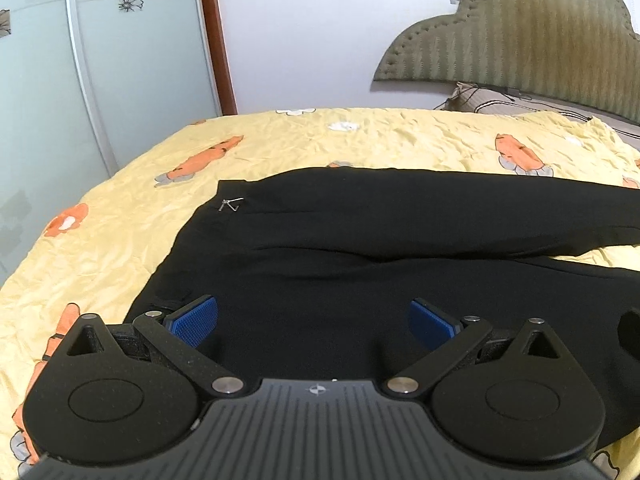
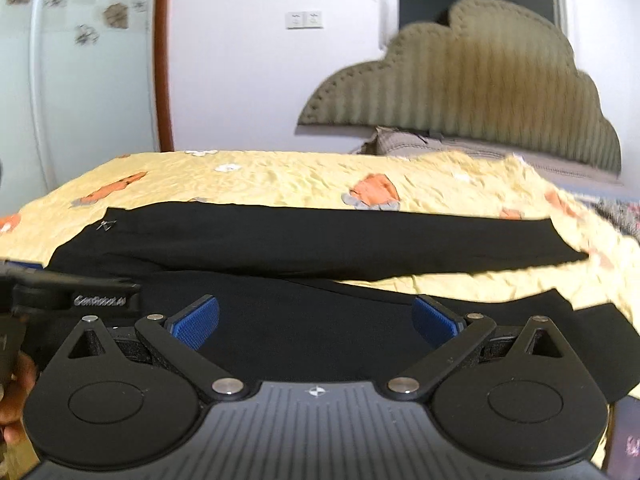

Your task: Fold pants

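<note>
Black pants (image 1: 360, 248) lie flat on a yellow bedsheet, waist to the left, both legs running right. A small silver logo (image 1: 229, 204) marks the waist's far corner. My left gripper (image 1: 313, 322) is open, its blue pads (image 1: 196, 320) over the near waist area, holding nothing. In the right wrist view the pants (image 2: 320, 240) spread across the bed, the far leg ending at a cuff (image 2: 560, 244). My right gripper (image 2: 316, 322) is open and empty over the near leg. The left gripper's body (image 2: 60, 300) shows at the left edge.
The yellow sheet (image 1: 360, 140) with orange carrot prints covers the bed. A padded olive headboard (image 1: 520, 40) and a pillow (image 1: 476, 100) stand at the far right. A glass sliding door (image 1: 100, 80) and a white wall with sockets lie beyond the bed.
</note>
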`<state>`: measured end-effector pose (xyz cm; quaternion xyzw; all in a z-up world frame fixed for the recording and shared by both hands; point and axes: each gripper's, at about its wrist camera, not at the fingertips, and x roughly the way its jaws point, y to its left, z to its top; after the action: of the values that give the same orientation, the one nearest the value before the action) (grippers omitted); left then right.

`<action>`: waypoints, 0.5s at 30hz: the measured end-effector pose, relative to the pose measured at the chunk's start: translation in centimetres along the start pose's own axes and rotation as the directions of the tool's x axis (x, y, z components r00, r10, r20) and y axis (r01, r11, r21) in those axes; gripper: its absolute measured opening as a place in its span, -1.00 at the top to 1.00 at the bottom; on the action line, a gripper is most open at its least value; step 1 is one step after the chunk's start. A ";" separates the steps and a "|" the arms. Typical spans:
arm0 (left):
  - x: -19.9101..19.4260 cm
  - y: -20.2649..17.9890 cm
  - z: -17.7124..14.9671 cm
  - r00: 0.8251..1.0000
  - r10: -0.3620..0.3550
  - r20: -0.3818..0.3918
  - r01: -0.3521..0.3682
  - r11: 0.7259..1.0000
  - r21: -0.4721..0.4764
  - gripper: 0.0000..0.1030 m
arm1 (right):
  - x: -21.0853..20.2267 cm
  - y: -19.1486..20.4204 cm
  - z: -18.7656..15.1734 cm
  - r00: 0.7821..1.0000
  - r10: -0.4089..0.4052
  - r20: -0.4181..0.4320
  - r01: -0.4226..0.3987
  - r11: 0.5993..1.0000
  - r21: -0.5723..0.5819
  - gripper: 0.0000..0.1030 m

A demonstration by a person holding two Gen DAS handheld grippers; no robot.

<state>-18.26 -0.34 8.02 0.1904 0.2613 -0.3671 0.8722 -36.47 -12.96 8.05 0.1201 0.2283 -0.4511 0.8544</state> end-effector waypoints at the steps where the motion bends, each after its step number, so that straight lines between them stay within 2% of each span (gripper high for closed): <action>1: -0.1 0.1 0.0 1.000 -0.001 -0.003 0.001 1.000 -0.002 -0.99 | -0.1 0.2 -0.1 1.000 0.005 -0.003 -0.005 1.000 -0.006 -1.00; 15: -0.5 -0.5 -0.3 1.000 0.008 -0.007 -0.008 0.999 0.053 -0.99 | 0.3 0.5 -0.6 0.999 0.006 -0.042 -0.006 1.000 -0.011 -1.00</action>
<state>-19.04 -0.27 7.99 0.2157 0.2539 -0.3697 0.8674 -36.06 -12.64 7.37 0.1257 0.2485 -0.4447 0.8513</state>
